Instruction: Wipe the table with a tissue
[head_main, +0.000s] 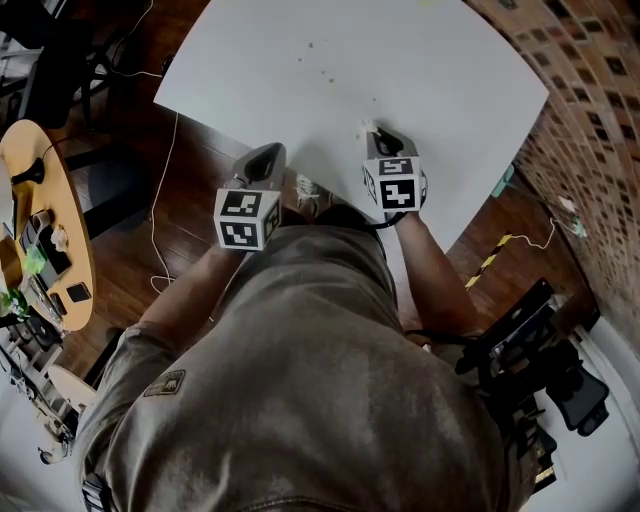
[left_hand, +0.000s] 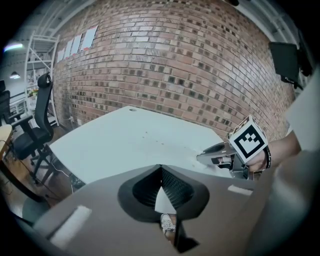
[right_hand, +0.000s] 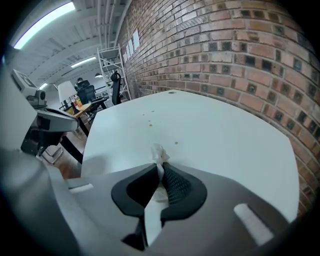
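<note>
Both tools were seen from the head view, one in each of the person's hands, at the near side of the white desk (head_main: 420, 60).

Right tool (head_main: 374, 131):
- Tip lay over the desk surface, inside the near edge.
- In the right gripper view, the right tool (right_hand: 161, 168) had its jaws pressed onto a white tissue (right_hand: 159, 153). A crumpled tuft stuck out past the tips, and more tissue showed in the gap behind the pads.
- In the head view, the tissue (head_main: 365, 127) showed only as a small white scrap at the tip. It was down at the desk top, but contact could not be confirmed.

Left tool (head_main: 268, 153):
- Held at the near edge of the desk, to the left of the right tool and apart from it.
- In the left gripper view, the left tool (left_hand: 160, 169) had its jaws pressed together at the tips with nothing between them.
- Through the gap lower down, the desk edge and a light shoe (left_hand: 167, 223) were visible.

Desk surface:
- A few small brownish specks (right_hand: 176, 144) lay just ahead of the tissue, and more specks (head_main: 312, 45) sat farther toward the far side.

Surroundings:
- A brick wall (left_hand: 175, 65) stood beyond the desk.
- A black office chair (left_hand: 31, 131) stood off its left end, on the dark wooden floor (head_main: 190, 240).
</note>
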